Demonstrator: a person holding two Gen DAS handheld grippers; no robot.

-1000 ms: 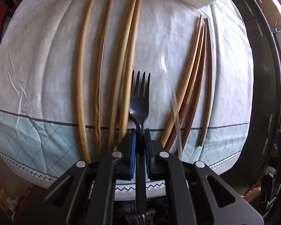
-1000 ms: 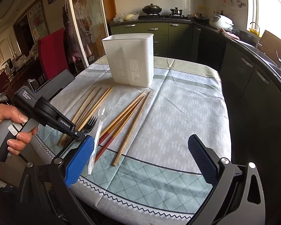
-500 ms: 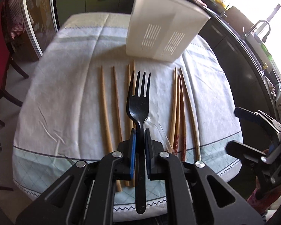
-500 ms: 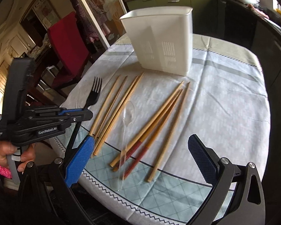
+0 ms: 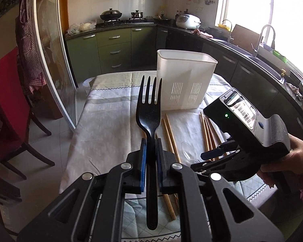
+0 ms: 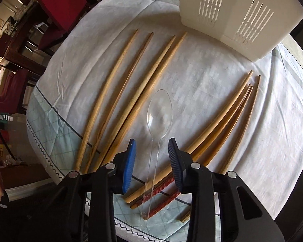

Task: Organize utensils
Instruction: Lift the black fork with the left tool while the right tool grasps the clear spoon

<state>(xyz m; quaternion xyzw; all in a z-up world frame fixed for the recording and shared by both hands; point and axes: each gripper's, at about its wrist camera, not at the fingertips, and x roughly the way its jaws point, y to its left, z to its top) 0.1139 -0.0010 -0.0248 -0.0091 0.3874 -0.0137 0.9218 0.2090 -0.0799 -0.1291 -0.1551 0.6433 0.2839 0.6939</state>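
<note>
Since a second earlier the left tongs (image 5: pixel 150 157), clamped on the fork (image 5: pixel 149 109), had risen toward the holder (image 5: pixel 183 80), while the right tongs (image 6: pixel 152 157) had dropped, narrowing unclosed around the desk-bound spoon (image 6: pixel 158 113), best gripped mid-handle.

Left gripper (image 5: pixel 150 157) clamps the black fork (image 5: pixel 149 109), tines up toward the white utensil holder (image 5: pixel 183 82), right gripper (image 5: pixel 210 159) low over the chopsticks (image 5: pixel 170 133).
</note>
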